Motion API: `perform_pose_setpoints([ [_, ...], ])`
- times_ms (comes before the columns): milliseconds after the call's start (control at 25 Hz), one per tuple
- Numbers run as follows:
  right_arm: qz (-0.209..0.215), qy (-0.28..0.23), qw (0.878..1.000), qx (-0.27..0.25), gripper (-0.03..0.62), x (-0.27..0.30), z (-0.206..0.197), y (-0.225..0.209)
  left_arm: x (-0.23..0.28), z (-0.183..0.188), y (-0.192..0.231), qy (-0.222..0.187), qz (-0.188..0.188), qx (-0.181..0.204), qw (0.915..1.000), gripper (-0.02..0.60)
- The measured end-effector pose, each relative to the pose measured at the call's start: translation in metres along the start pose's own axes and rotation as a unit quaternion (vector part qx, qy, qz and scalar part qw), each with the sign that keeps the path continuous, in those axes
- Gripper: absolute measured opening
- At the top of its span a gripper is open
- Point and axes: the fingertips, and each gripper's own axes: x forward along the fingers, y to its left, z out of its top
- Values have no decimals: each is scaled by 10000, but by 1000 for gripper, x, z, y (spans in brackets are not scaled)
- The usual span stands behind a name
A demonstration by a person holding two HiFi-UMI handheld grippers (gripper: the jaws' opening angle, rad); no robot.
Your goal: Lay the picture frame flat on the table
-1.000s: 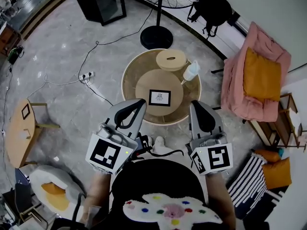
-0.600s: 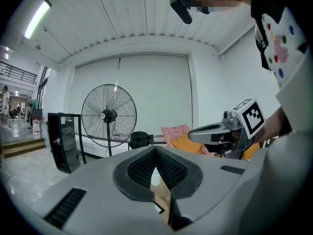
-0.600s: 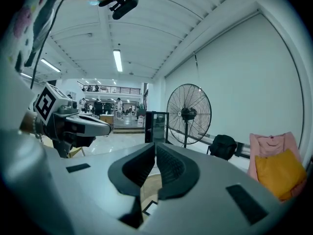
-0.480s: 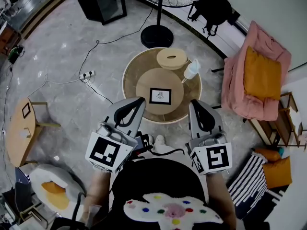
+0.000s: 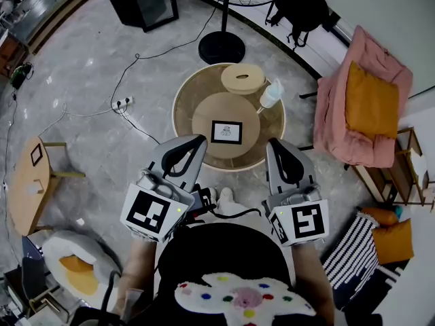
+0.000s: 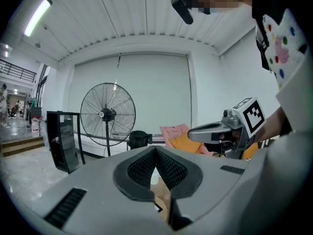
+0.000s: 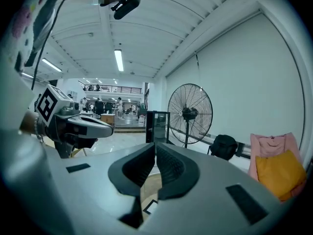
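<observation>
A black picture frame (image 5: 226,132) with a white print is on the round wooden top (image 5: 204,117) of a low table (image 5: 183,124); whether it lies flat or leans I cannot tell from above. My left gripper (image 5: 198,141) is held in the air short of the table's near left rim, jaws shut and empty. My right gripper (image 5: 273,145) hangs level with it at the near right rim, also shut and empty. In the left gripper view the gripper (image 6: 155,150) has its pads pressed together, with a frame corner (image 6: 157,207) showing below them. The right gripper (image 7: 155,147) shows the same.
A round wooden stool (image 5: 243,79) and a white bottle (image 5: 270,95) stand at the table's far side. A fan's base (image 5: 221,46) is beyond it, a pink armchair with an orange cushion (image 5: 370,107) to the right, a cable and power strip (image 5: 122,104) on the floor at left.
The table and frame sit a little higher in the head view. Both grippers stay shut and in nearly the same place.
</observation>
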Motion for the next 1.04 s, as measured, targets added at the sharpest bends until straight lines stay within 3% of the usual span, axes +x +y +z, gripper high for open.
perform_pose_setpoints([
  [560,72,3,10000,34,38,5,1,2,2,0,5,32,50,-25,10000,15],
  [760,104,-5,9999,33,38,6,1,2,2,-6,5,216,52,39,9997,15],
  [1040,130,15,9999,23,38,8,0,2,7,-1,5,-11,59,-62,10000,15],
])
